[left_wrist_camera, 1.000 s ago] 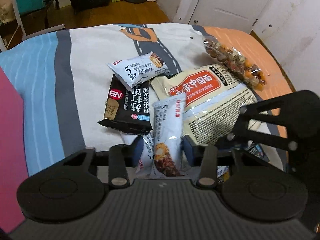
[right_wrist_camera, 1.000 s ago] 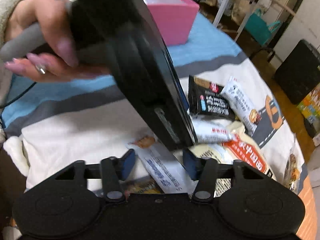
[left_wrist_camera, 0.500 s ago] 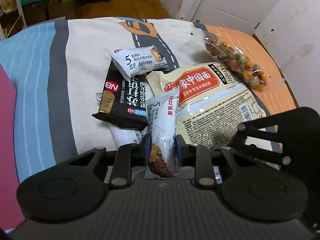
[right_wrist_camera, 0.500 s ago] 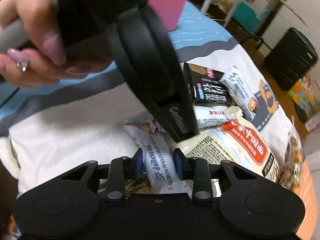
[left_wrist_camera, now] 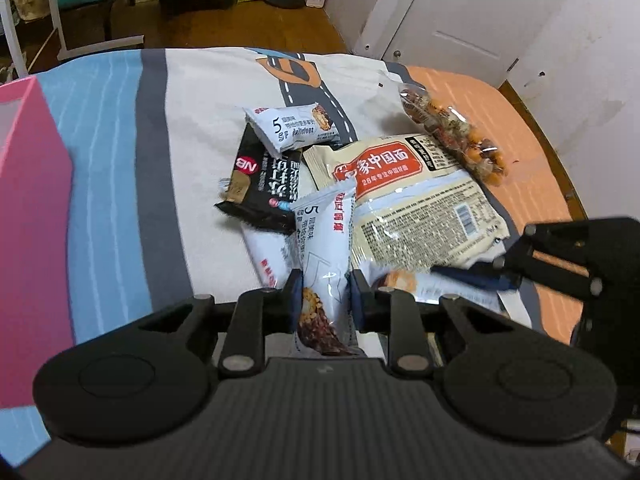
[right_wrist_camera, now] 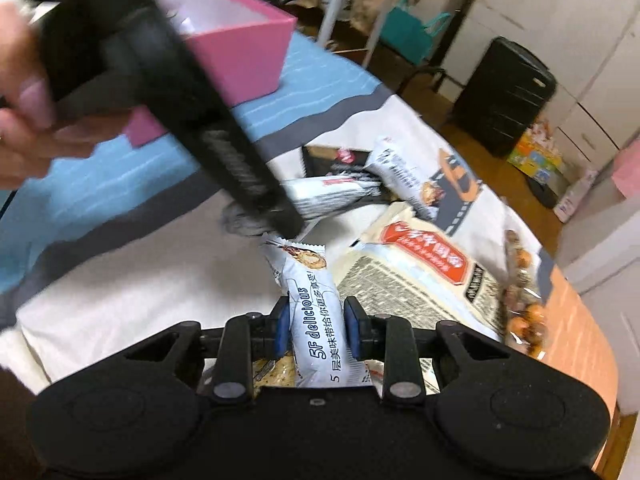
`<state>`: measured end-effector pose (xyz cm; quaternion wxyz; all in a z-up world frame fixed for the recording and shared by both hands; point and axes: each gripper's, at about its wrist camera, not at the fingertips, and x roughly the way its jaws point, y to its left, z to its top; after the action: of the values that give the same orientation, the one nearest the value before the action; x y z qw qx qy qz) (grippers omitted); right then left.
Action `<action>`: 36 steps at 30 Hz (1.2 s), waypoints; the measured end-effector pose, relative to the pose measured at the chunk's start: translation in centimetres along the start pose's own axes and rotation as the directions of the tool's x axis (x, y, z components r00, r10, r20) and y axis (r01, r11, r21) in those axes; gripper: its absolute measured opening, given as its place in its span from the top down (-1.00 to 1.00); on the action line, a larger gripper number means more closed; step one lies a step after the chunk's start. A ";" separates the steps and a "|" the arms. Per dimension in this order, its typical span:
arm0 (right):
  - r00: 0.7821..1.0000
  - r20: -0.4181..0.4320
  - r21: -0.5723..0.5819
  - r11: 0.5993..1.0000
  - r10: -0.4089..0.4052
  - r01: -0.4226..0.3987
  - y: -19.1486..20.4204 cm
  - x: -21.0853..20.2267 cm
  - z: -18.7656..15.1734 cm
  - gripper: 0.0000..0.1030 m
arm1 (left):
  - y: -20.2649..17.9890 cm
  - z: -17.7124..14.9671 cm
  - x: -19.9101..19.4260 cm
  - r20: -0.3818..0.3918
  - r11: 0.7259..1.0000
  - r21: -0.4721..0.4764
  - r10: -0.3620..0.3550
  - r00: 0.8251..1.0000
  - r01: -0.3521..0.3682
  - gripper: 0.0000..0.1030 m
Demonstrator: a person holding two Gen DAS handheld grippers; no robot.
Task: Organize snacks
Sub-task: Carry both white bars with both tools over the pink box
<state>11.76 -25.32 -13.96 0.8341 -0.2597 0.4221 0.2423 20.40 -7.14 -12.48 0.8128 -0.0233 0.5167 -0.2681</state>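
On a bed (left_wrist_camera: 192, 128) with a striped sheet, the left gripper (left_wrist_camera: 323, 295) is clamped on a white snack bar (left_wrist_camera: 325, 248); the right gripper (right_wrist_camera: 316, 325) pinches another white bar (right_wrist_camera: 320, 312). Remaining snacks lie at twelve o'clock, pink box (right_wrist_camera: 244, 52) at ten.

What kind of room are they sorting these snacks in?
Most likely a bedroom at home: the snacks lie on a printed bedsheet over what looks like a bed, with a wooden floor, a white door and a black suitcase around it.
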 end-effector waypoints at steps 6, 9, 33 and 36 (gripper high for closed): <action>0.999 -0.011 0.091 0.995 0.036 -0.035 -0.8 -1.6 1.6 0.37 | 1.3 -1.6 -2.8 -0.042 1.000 -0.017 -0.017 0.999 0.016 0.55; 0.996 -0.026 0.127 0.989 0.083 -0.079 -0.4 -2.2 2.3 0.37 | 2.1 -3.0 -4.2 -0.071 1.000 -0.017 0.006 0.997 -0.007 0.55; 0.942 0.025 -0.021 0.942 0.335 -0.335 10.7 -8.7 13.4 0.37 | 12.7 -11.3 -22.1 -0.136 0.981 -0.099 0.153 0.979 -0.168 0.55; 0.931 0.064 -0.045 0.933 0.360 -0.358 11.5 -9.0 15.8 0.37 | 13.8 -10.7 -24.5 -0.104 0.972 -0.124 0.190 0.976 -0.202 0.55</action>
<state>8.97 -8.32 -1.13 0.7859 -0.1828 0.4285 0.4067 9.10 18.50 -1.56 0.8075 -0.0143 0.5698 -0.1521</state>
